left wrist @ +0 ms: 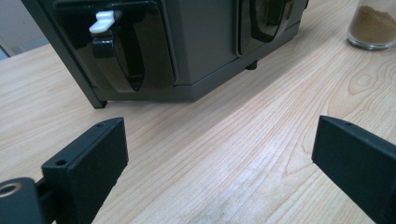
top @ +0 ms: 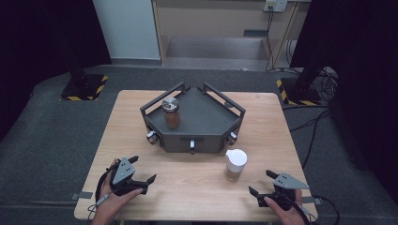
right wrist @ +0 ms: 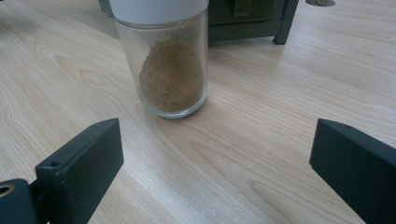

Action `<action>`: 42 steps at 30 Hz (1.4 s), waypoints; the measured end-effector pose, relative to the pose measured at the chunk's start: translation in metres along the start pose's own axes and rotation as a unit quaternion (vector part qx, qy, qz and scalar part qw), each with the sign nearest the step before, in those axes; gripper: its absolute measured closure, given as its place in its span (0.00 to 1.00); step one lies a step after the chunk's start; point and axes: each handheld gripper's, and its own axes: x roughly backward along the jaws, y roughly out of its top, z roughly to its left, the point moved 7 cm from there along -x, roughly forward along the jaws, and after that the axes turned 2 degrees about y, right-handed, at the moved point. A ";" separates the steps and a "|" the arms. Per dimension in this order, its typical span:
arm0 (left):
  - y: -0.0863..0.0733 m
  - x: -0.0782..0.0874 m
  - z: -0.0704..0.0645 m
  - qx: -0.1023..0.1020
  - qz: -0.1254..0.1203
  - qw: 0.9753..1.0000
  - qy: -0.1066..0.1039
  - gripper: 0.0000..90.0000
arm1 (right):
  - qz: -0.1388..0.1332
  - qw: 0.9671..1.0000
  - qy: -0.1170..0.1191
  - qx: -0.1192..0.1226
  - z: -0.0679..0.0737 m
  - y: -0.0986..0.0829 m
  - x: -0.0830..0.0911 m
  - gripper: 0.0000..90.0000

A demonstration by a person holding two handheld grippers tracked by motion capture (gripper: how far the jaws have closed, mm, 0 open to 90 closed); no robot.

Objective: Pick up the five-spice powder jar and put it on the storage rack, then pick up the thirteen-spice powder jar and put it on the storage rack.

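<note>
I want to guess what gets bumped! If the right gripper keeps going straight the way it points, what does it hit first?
Most likely the white-lidded jar of brown powder. It stands on the table ahead of the open right gripper, a little left of centre, so a glancing touch is possible.

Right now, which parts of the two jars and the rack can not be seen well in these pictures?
- White-lid jar: top cut off by the upper edge in the right gripper view; in the left gripper view only its base shows.
- Rack: upper part cut off in the left gripper view.
- Metal-lid jar: too small in the high view to tell its contents.
</note>
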 end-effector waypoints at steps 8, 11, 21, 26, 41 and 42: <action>-0.001 -0.001 0.001 0.001 0.004 1.000 0.000 0.03 | 0.000 1.000 0.002 0.000 0.001 0.000 0.000 0.04; -0.001 0.000 0.002 0.002 0.000 1.000 0.001 0.03 | -0.002 1.000 0.004 0.000 0.001 0.001 0.000 0.04; 0.000 -0.005 0.000 -0.005 0.004 1.000 -0.008 0.03 | 0.000 1.000 0.018 -0.002 0.001 0.003 -0.002 0.03; 0.000 -0.007 -0.001 -0.011 0.010 1.000 -0.013 0.03 | 0.005 0.999 0.032 -0.003 0.001 0.004 -0.009 0.03; 0.000 -0.007 -0.001 -0.014 0.011 1.000 -0.014 0.03 | 0.018 0.999 0.041 0.009 -0.002 0.025 -0.016 0.03; 0.000 -0.007 -0.001 -0.014 0.011 1.000 -0.013 0.03 | 0.017 0.999 0.043 0.009 -0.002 0.026 -0.017 0.03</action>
